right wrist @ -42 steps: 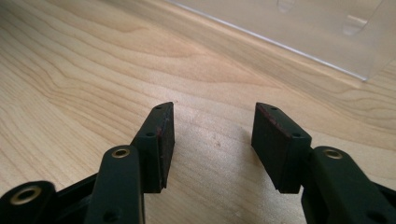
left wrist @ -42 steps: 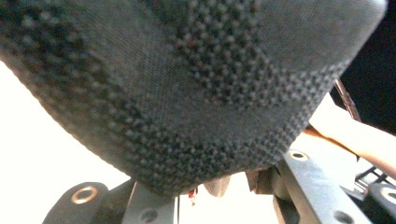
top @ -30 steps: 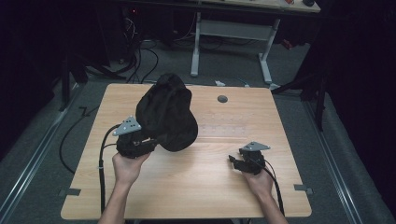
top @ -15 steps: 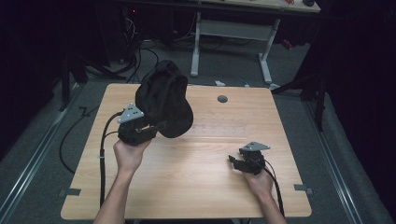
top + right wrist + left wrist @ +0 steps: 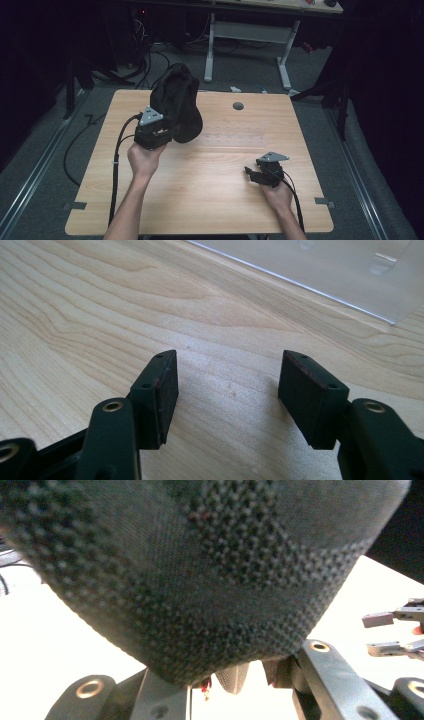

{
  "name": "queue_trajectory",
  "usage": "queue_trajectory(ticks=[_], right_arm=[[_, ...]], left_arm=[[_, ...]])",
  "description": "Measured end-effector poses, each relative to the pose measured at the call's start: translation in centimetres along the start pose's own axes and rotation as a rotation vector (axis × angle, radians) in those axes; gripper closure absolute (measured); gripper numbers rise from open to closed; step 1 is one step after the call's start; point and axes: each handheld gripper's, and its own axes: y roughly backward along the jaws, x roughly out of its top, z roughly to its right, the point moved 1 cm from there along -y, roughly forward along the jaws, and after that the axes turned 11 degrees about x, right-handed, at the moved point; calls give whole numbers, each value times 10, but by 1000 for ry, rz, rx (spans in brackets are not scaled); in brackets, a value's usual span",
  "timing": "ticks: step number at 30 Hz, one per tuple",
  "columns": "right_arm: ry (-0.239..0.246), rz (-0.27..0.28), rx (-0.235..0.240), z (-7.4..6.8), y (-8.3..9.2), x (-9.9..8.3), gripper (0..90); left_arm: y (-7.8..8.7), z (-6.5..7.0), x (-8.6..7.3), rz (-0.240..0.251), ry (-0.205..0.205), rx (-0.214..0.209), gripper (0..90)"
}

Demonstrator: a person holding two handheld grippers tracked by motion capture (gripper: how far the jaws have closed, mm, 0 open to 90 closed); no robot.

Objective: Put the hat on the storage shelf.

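A black mesh fabric cap (image 5: pixel 177 102) hangs in the air over the back left of the wooden table (image 5: pixel 220 200). My left gripper (image 5: pixel 167 131) is shut on its lower edge, and a person's hand holds that gripper up. In the left gripper view the cap's woven cloth (image 5: pixel 200 570) sits close above the jaws, pinched between them at the left gripper (image 5: pixel 232 677). Low over the table's front right, my right gripper (image 5: pixel 251 175) stands open. Nothing but bare wood lies between the jaws of the right gripper (image 5: pixel 227 390).
A clear plastic piece (image 5: pixel 345 270) lies on the table ahead of the right gripper. A small dark round grommet (image 5: pixel 238 106) sits near the table's back edge. Cables (image 5: pixel 117 165) trail off the left side. A white desk frame (image 5: pixel 250 35) stands behind.
The left gripper has lifted the cap and carried it back and to the left. The cap now hangs more upright. The right gripper has stayed put.
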Motion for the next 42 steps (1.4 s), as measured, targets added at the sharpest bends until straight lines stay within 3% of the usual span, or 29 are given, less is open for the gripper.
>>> queue_trajectory(ticks=[5,19,30,42], right_arm=[[0,0,0,0,0,0,414],[1,1,0,0,0,0,413],[1,0,0,0,0,0,413],[0,1,0,0,0,0,413]], left_arm=[[-7,1,-5,-4,-26,39,697],[-16,5,-14,-20,-64,93,696],[-23,4,-25,-35,-54,108,691],[-23,1,-28,-25,-24,92,664]])
